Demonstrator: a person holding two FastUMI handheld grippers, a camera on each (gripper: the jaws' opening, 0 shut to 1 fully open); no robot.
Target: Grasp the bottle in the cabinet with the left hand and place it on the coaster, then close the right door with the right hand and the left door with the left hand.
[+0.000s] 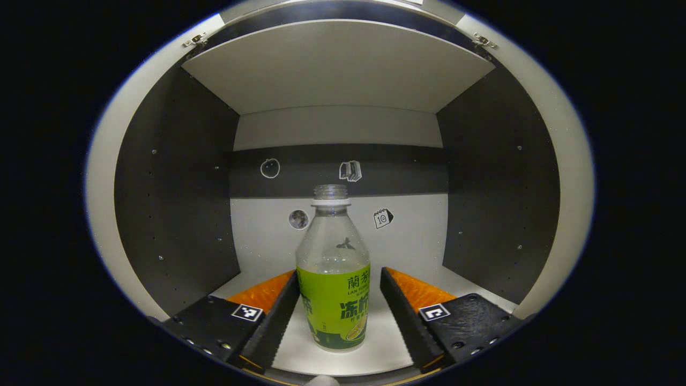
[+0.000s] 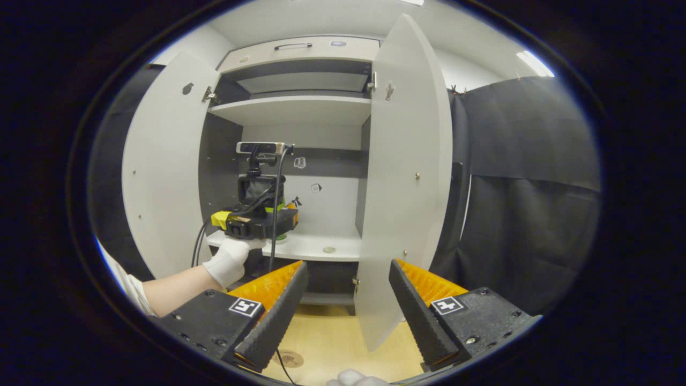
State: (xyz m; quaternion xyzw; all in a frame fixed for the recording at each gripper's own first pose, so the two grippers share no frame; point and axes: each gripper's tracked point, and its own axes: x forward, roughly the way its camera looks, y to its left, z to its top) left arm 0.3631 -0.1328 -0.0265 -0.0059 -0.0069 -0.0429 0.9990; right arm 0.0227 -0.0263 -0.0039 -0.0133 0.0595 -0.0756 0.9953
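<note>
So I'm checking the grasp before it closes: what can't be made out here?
- Left gripper view: whether the fingers touch the bottle; a gap seems to remain.
- Right gripper view: the left gripper and gloved hand hide the bottle.
- Right gripper view: coaster cut by the cable.

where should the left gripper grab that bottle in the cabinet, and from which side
Take the bottle around its labelled body, coming straight in from the open cabinet front as the left gripper does now. The bottle stands upright on the shelf with its round, straight-sided body between the open fingers, a gap on each side. The capless neck is narrower and higher, probably a less steady hold.
</note>
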